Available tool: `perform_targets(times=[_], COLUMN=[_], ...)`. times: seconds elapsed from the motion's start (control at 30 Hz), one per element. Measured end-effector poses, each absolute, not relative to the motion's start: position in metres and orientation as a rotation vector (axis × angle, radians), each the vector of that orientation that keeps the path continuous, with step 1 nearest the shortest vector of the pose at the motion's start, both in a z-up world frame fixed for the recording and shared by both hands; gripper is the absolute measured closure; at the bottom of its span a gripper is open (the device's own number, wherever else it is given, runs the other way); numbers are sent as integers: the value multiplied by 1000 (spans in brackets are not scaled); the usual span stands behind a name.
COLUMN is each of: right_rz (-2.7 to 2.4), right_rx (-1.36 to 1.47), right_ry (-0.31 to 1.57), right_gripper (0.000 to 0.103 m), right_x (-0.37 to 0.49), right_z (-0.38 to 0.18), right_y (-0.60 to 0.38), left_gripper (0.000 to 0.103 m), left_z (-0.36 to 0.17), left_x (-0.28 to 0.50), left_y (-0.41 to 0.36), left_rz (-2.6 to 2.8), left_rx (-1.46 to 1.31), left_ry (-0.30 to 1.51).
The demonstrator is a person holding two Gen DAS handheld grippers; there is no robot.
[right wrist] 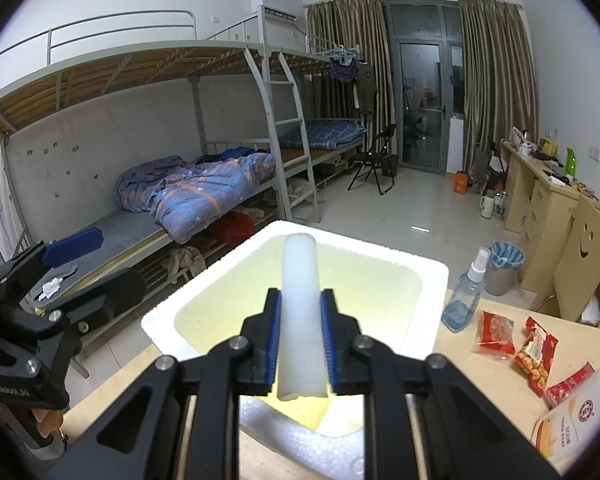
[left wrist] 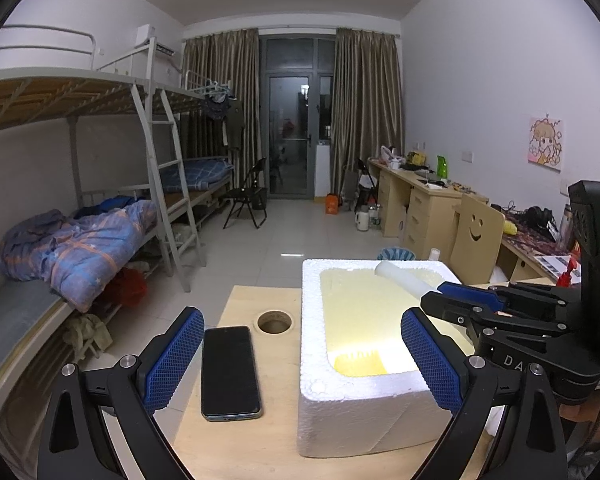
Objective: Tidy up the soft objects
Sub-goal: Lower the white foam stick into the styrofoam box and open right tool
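Foam roll (right wrist: pixel 300 304) sits pinched in the right gripper (right wrist: pixel 300 340) over the styrofoam box (right wrist: pixel 432 280) near the desk's (left wrist: pixel 240 440) far edge; lowering before release would suit. Left gripper (left wrist: pixel 304 360) gapes empty.

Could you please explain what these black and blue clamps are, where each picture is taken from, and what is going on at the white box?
There is no robot here: a person holds a two-finger gripper in each hand, and each gripper carries a wide-angle camera looking along its fingers.

The left camera shows the left gripper, its blue pads wide apart and empty, above a wooden table that carries a dark phone and a white foam box.

The right camera shows the right gripper with a white foam cylinder between its pads, over the box's yellowish inside. The pads sit against its sides.

Also on the table, to the right: a spray bottle, red snack packets and a white bottle.
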State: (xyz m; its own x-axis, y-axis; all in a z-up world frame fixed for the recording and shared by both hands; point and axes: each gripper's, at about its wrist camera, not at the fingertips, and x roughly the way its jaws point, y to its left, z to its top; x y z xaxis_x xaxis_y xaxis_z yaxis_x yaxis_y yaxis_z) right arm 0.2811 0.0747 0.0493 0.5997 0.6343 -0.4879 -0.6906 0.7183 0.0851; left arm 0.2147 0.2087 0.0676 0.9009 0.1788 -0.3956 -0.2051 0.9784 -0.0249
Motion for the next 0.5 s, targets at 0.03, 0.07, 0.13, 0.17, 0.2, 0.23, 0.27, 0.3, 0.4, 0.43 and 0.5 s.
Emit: perform_targets(times=[0.03, 0.07, 0.13, 0.17, 0.2, 0.23, 0.27, 0.3, 0.4, 0.43, 0.5], right_rz=[768, 769, 766, 759, 748, 735, 729, 733, 728, 725, 727], right_rx=[-117, -117, -114, -113, -112, -110, -106, -105, -107, -104, -95], right_ry=[518, 518, 508, 494, 481, 468, 458, 453, 448, 447, 449], right_gripper=[77, 76, 52, 41, 24, 16, 14, 11, 8, 8, 7], right_x=[281, 279, 278, 277, 276, 275, 273, 273, 273, 272, 273], right_z=[50, 50, 51, 52, 54, 55, 56, 57, 59, 59, 59], right_y=[75, 75, 74, 73, 71, 69, 67, 66, 66, 65, 63], left_gripper=[4, 4, 4, 4, 4, 4, 4, 4, 4, 4, 4], left_z=[67, 67, 66, 66, 66, 65, 65, 65, 65, 66, 67], left_x=[215, 216, 215, 215, 215, 215, 214, 214, 216, 217, 217], left_y=[209, 209, 210, 210, 210, 210, 211, 211, 211, 211, 210], left_rz=[197, 198, 199, 198, 199, 200, 199, 199, 197, 195, 195], left_rx=[-65, -63, -67, -67, -69, -70, -71, -74, -78, -79, -77], left_ry=[405, 406, 403, 405, 405, 405, 405, 405, 408, 409, 407])
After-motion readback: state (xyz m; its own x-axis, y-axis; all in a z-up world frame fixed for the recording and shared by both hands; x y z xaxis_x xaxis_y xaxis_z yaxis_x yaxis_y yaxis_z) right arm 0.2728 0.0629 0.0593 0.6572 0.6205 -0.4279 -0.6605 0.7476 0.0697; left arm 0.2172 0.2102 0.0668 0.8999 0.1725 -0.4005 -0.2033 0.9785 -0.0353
